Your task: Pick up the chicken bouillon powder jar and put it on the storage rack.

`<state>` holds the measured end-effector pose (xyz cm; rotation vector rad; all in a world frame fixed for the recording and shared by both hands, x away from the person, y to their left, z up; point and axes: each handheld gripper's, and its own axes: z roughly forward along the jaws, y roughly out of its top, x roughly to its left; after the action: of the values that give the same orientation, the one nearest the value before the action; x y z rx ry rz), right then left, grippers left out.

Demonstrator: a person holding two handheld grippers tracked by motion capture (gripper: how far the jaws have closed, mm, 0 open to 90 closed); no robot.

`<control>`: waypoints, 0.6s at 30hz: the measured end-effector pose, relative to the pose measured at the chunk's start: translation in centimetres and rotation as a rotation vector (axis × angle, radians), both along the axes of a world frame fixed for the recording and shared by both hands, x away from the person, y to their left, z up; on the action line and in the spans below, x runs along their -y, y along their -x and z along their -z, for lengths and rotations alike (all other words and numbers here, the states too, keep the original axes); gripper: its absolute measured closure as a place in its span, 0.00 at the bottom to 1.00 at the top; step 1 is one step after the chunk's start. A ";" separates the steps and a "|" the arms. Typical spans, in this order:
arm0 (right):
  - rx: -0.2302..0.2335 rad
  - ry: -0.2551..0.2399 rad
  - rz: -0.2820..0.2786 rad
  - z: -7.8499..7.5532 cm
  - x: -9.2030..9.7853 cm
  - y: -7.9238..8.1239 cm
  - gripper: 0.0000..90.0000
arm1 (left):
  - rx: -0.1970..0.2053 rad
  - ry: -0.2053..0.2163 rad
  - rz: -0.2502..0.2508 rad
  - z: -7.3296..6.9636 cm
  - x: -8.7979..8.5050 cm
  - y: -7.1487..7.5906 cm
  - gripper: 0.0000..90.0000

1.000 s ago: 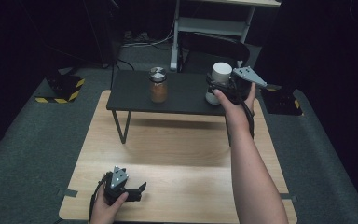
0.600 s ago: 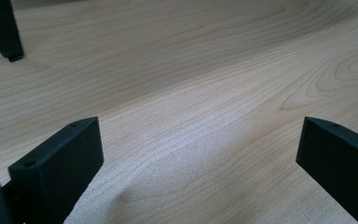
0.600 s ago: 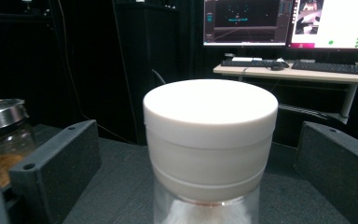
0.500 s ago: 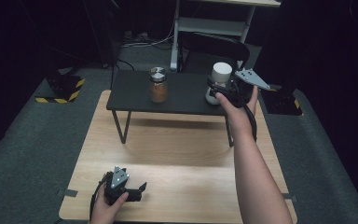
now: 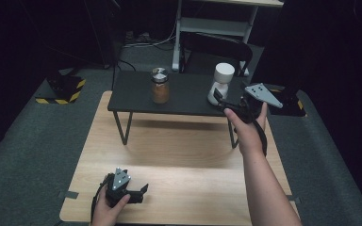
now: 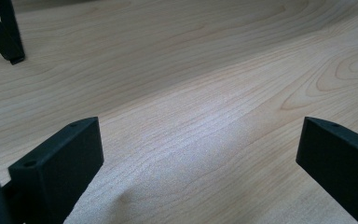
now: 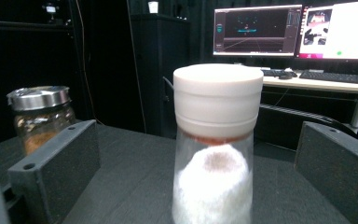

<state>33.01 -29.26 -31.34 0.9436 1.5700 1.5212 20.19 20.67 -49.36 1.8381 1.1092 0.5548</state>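
Fingers point(image 7: 56, 172) spread wide; white-capped jar point(image 7: 214, 140) between, untouched.

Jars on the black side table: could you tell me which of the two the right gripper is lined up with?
The white-capped jar, standing between the open right gripper; the metal-lidded jar stands off to the side.

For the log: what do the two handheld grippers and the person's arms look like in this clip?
Both grippers are black. The left gripper and the right gripper each carry a grey three-cornered plate on top. Up close, each has two flat, blocky black jaws with small round holes near the ends. A black cable trails from the left one. The forearms are bare, with no sleeves showing, and a dark strap runs along the right wrist.
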 end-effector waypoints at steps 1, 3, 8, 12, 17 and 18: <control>0.003 -0.004 -0.003 0.2 0.1 0.2 0.00 | 0.002 -0.002 0.002 0.0 0.0 0.0 0.01; 0.006 -0.009 -0.008 0.5 0.4 0.7 0.00 | 0.004 -0.003 0.005 0.0 0.0 0.0 0.01; 0.014 -0.012 -0.016 1.4 1.0 1.8 0.00 | 0.006 -0.003 0.004 0.0 0.0 0.1 0.01; 0.022 -0.012 -0.023 2.0 1.6 2.6 0.00 | 0.006 -0.009 0.009 0.0 0.1 0.2 0.01; 0.029 -0.012 -0.030 2.8 2.4 3.8 0.00 | 0.009 -0.014 0.012 0.0 0.2 0.2 0.01; 0.032 -0.009 -0.031 3.1 2.6 4.1 0.00 | 0.009 -0.014 0.012 0.0 0.2 0.2 0.01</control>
<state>28.91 -31.88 -34.43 0.9000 1.5631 1.5584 19.97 20.45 -49.35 1.8518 1.0899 0.5643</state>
